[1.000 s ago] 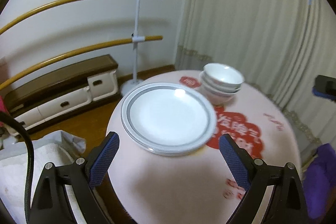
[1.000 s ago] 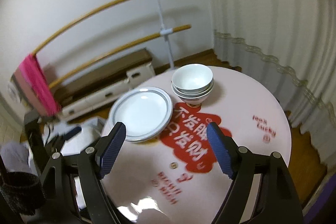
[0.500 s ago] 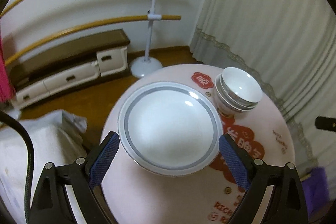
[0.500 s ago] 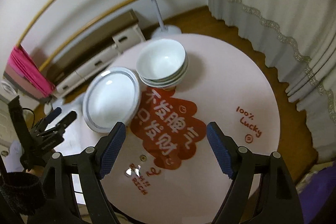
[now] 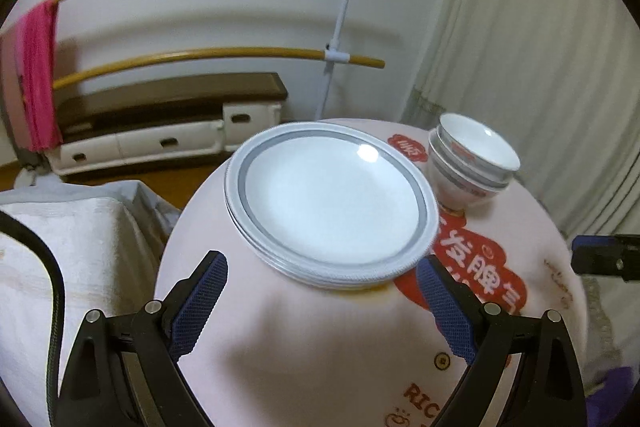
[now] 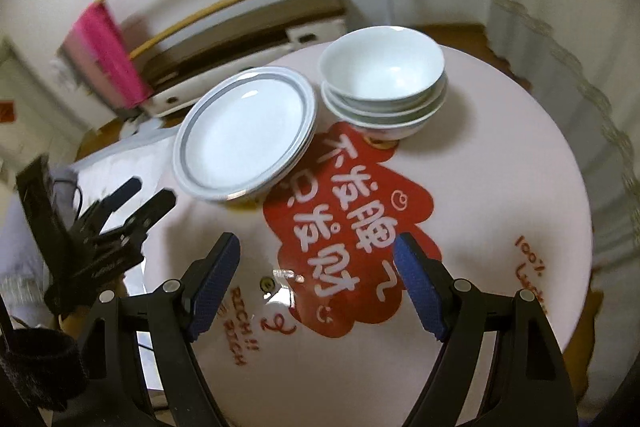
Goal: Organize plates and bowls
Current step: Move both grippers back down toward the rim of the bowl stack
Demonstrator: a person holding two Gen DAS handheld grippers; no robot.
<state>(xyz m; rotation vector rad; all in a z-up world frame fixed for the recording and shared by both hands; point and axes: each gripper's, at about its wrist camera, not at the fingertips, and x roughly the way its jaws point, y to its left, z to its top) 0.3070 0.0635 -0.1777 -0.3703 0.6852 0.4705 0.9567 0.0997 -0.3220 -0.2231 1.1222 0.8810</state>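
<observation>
Nearer plates [image 5: 332, 203], both tongs [image 5: 322, 301] agape, empty.

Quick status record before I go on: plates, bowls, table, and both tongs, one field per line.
plates: stack of grey-ringed plates near the table's left edge
bowls: nested stack of white bowls, right of the plates; a small gap shows between the stacks
table: round, pink cover with red print
left tongs: open, empty, short of the plates
right tongs: open, empty, above the red print
</observation>
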